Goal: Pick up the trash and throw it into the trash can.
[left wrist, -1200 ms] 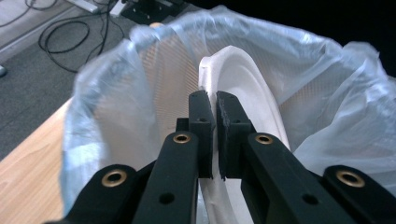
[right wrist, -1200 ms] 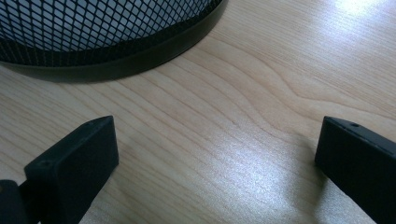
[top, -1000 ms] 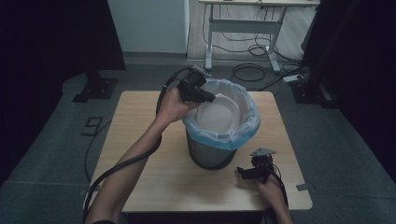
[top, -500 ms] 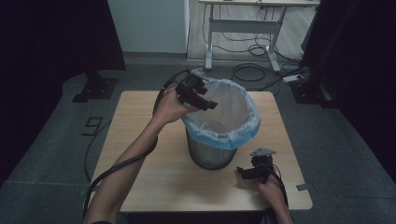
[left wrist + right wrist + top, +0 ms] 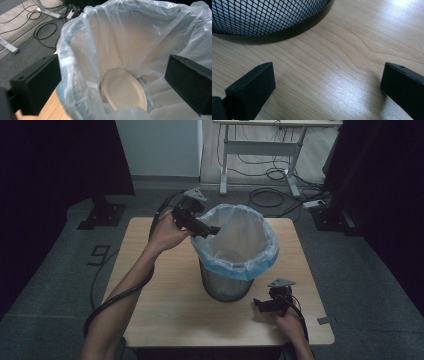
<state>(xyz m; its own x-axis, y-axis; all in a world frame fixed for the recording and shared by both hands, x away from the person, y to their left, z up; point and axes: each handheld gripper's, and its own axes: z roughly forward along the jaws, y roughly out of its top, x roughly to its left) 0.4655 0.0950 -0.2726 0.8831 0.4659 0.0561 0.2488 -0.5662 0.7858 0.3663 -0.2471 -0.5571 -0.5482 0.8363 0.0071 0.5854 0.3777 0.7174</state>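
- Left claw (image 5: pixel 212 231) at frame centre, jaws just opened wide and empty, over the lined bin (image 5: pixel 235 251) — white plate (image 5: pixel 123 92) inside.
- Right claw (image 5: pixel 261 305), lower right, gapes empty on the tabletop (image 5: pixel 165 295).

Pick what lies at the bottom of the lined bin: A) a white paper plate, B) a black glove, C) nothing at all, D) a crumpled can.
A: the left gripper view looks down into the bin past the blue liner and shows a white paper plate lying at the bottom.
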